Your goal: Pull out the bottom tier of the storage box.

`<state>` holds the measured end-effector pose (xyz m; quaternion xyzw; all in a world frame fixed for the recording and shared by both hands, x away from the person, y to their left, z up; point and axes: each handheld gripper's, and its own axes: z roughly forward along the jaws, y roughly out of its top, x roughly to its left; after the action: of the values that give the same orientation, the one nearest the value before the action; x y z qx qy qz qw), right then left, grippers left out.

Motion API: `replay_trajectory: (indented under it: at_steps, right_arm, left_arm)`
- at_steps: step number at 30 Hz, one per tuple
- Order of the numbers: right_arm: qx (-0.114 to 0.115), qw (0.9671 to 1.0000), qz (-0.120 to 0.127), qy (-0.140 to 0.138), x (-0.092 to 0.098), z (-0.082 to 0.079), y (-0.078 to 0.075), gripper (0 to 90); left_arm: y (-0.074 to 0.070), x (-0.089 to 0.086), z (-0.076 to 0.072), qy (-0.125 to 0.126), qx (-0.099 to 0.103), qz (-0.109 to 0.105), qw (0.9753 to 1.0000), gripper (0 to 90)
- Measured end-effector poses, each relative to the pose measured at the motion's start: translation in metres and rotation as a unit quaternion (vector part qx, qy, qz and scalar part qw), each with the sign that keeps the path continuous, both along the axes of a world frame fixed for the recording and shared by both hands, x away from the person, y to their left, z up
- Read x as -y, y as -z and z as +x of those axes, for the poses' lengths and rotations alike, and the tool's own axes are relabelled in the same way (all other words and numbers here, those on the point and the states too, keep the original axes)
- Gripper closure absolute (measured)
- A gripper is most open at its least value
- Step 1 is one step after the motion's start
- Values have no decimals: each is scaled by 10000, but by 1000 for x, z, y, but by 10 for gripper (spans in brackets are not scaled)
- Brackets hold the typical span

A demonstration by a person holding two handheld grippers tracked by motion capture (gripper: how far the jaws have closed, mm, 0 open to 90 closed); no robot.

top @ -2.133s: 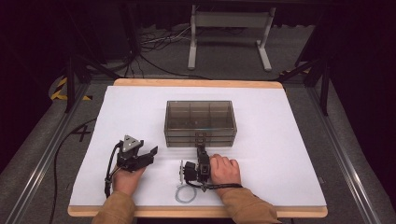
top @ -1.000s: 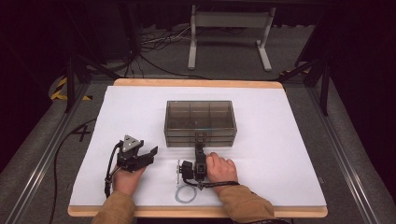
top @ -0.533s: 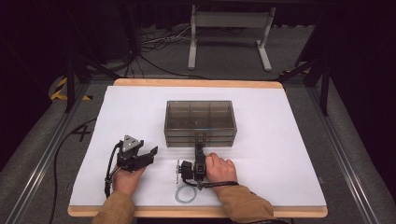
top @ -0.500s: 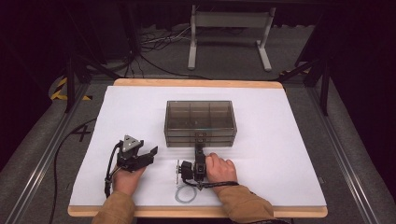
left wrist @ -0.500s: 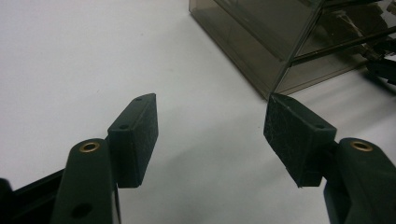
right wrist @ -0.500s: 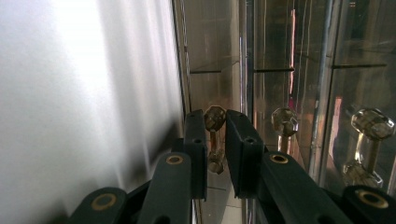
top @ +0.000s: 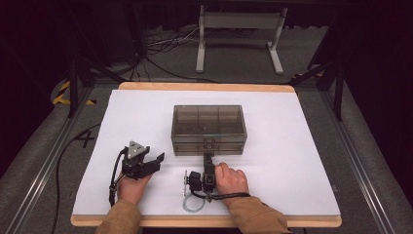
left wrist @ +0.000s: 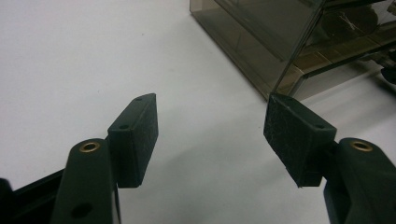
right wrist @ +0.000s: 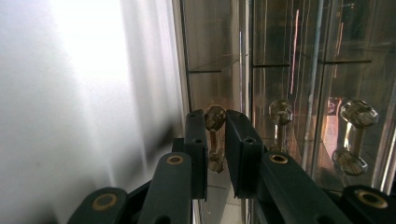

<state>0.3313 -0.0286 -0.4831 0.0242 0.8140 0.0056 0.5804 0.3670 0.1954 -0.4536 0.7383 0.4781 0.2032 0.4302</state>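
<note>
A smoky see-through drawer box (top: 208,122) stands in the middle of the white table top (top: 292,146). My right gripper (top: 208,157) reaches up to the box's lower front, held by a hand just behind it. In the right gripper view its jaws (right wrist: 215,126) are closed on a small clear drawer knob (right wrist: 215,116) and look turned on their side. My left gripper (top: 157,162) rests on the table left of the box. It stands open with nothing between the pads (left wrist: 135,135), and a corner of the box (left wrist: 261,42) lies ahead on the right.
Two more clear knobs (right wrist: 280,114) (right wrist: 357,114) sit beside the gripped one. A cable loop (top: 192,202) lies by the table's wooden near edge. Behind the table stand a metal frame (top: 238,29) and floor cables (top: 160,44). White table surface surrounds the box.
The right hand and its gripper have shifted slightly to the left at the drawer front. The left gripper and the box stay where they were.
</note>
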Motion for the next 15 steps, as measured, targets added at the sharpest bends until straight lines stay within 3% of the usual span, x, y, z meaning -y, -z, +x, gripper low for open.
replay_trajectory:
  at_steps: [15]
  right_arm:
    - [-68, 10000, 6, -49, 0, -12, 0, 796]
  left_arm:
    - [0, 0, 0, -10, 3, -8, 10000, 361]
